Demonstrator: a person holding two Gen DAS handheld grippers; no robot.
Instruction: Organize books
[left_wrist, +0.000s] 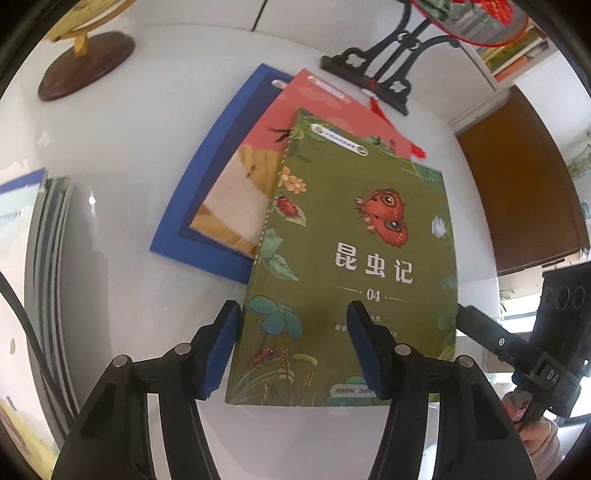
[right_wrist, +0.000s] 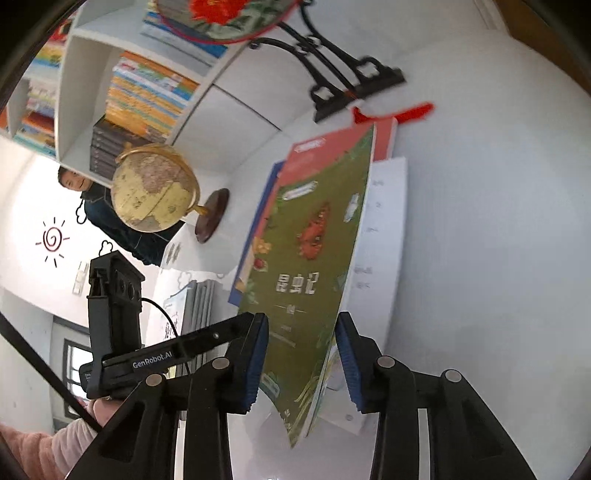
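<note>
Green book (left_wrist: 354, 258) on top of the pink book (left_wrist: 310, 107) and blue book (left_wrist: 192, 210) on the tabletop (left_wrist: 122, 155), long axis running away from both grippers. Left gripper (left_wrist: 295, 350) half open astride its near left corner, pads not clearly pressing; right gripper (right_wrist: 303, 362) half open around its near right edge, grip unclear

The top book (left_wrist: 354, 258) is lying on the counter (left_wrist: 122, 147) straight ahead of the left fingers (left_wrist: 221, 350), with its near left part sitting between them. A middle book (left_wrist: 306, 99) is lying under it and jutting out farther ahead. That one is itself resting on a bottom book (left_wrist: 207, 192), which is spreading out ahead and to the left. Beyond the stack, an ornamental stand (left_wrist: 369, 74) is standing ahead and right, and a globe (left_wrist: 85, 70) ahead and left. A pile of books (left_wrist: 48, 240) is lying far to the left. The right fingers (right_wrist: 255, 362) are straddling the top book's near edge, with a bookshelf (right_wrist: 147, 85) standing far ahead and left of them.
</note>
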